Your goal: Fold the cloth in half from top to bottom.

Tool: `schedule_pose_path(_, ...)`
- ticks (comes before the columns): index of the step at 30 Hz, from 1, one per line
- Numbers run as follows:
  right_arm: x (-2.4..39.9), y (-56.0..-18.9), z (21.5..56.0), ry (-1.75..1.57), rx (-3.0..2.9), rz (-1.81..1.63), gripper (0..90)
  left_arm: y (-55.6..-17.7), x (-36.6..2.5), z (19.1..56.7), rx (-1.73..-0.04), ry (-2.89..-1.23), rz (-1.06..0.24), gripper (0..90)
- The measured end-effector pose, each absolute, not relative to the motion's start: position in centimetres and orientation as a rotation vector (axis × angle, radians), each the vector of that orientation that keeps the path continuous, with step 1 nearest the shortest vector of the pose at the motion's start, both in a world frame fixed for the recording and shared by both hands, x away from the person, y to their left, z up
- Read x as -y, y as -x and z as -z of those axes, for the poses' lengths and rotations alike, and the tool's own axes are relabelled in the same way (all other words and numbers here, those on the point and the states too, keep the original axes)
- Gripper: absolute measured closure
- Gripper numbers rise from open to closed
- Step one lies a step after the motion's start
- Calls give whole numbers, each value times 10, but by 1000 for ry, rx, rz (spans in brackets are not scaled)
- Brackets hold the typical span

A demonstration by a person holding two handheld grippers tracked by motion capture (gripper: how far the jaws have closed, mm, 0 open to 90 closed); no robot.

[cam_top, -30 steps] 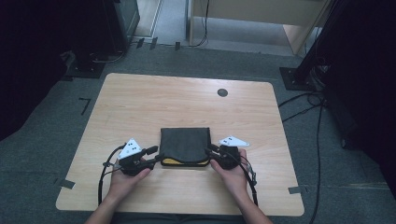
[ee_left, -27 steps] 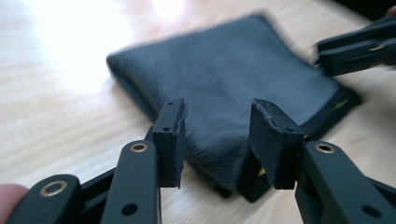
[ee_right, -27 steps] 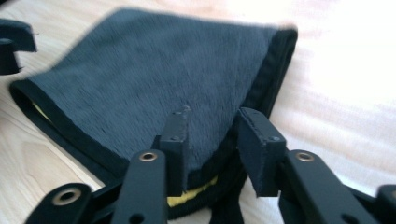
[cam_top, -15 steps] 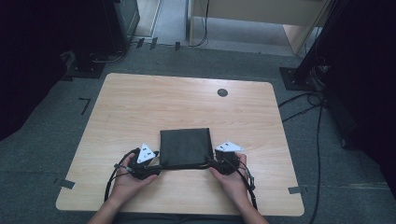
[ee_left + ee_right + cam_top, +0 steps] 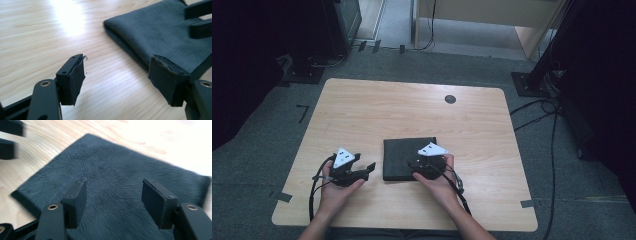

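The folded dark cloth (image 5: 408, 158) lies flat on the bench (image 5: 377, 110), seemingly released; the left hand-held gripper (image 5: 371, 167) gapes beside it, holding nothing; the right hand-held gripper (image 5: 113, 202) hovers over it, likewise parted; both jaws have just been opening.

folded dark cloth (image 5: 120, 182) blurred at its far edge, near part cut off by the frame bottom

Dim and soft from above, dark at the edges. Strong white glare on the surface (image 5: 70, 22) in both gripper views; motion blur in the right gripper view.
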State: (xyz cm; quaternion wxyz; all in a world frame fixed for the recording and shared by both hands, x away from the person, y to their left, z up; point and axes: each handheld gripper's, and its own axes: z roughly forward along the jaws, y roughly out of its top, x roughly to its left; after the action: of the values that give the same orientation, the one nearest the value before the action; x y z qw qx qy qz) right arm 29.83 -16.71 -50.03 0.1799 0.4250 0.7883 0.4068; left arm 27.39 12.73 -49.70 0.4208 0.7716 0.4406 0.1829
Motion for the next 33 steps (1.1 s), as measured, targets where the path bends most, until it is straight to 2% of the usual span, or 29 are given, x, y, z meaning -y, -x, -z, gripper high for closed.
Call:
schedule_pose_path(3, 158, -303, 515, -1234, -2223, -1052, 335, -268, -143, 500, -1127, -1943, -488, 282)
schedule_pose_path(7, 156, -305, 519, -1225, -2193, -1052, 332, -273, -165, 503, -1210, -1922, -452, 263)
schedule_pose_path(10, 151, -310, 520, -1254, -2152, -1038, 335, -276, -171, 503, -1242, -1906, -476, 263)
schedule_pose_path(14, 145, -327, 520, -1291, -2126, -1025, 334, -276, -175, 505, -1262, -1924, -512, 263)
schedule_pose_path(21, 140, -364, 519, -1351, -2085, -997, 334, -279, -175, 508, -1273, -1952, -497, 259)
schedule_pose_path(29, 143, -384, 519, -1356, -2074, -1000, 330, -281, -176, 511, -1302, -1970, -473, 250)
schedule_pose_path(31, 146, -381, 518, -1352, -2077, -1032, 294, -282, -175, 512, -1315, -1991, -461, 237)
schedule_pose_path(33, 159, -377, 513, -1400, -2078, -1136, 210, -282, -175, 513, -1323, -2002, -464, 223)
